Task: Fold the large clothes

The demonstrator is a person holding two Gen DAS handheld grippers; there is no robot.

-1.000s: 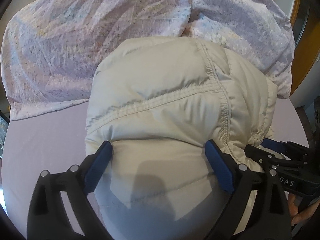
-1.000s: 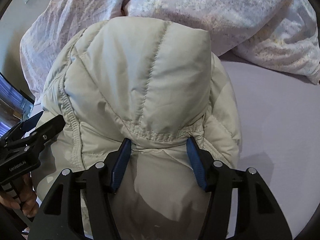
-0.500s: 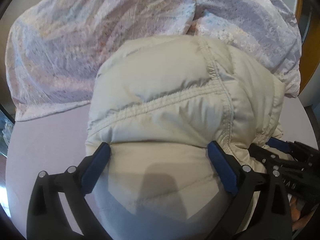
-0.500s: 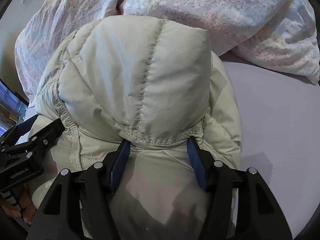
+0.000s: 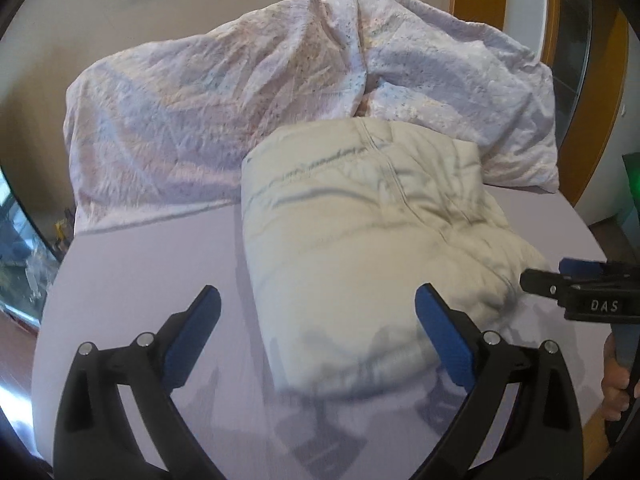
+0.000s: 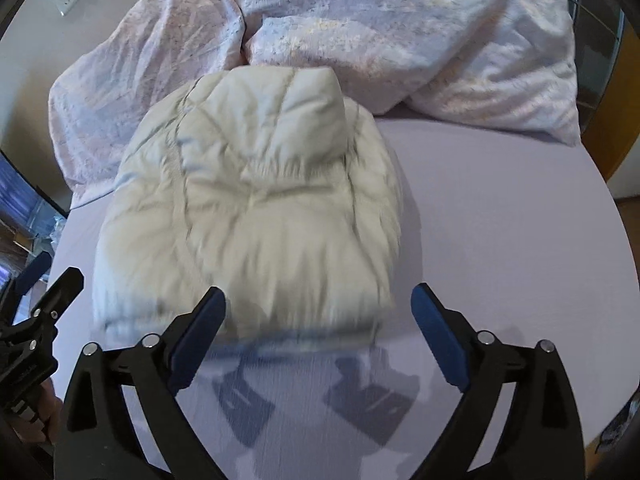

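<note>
A cream quilted puffer jacket [image 5: 360, 248] lies folded into a compact bundle on the lilac bed sheet [image 5: 152, 280], its hood on top in the right wrist view [image 6: 256, 200]. My left gripper [image 5: 318, 320] is open and empty, raised above the bundle's near edge. My right gripper [image 6: 318, 320] is open and empty, also held above the near edge. The right gripper's tip shows at the right of the left wrist view [image 5: 576, 284]. The left gripper's tip shows at the left of the right wrist view [image 6: 44, 300].
A crumpled pale floral duvet [image 5: 240, 92] is heaped behind the jacket, against the wall [image 5: 60, 28]. The bed's right edge [image 6: 600, 200] borders a wooden door frame [image 5: 560, 12]. Bare sheet lies left and right of the bundle.
Both grippers have pulled back and up from the jacket, which now lies free on the sheet. The right gripper has opened wider. The frames are motion-blurred.
</note>
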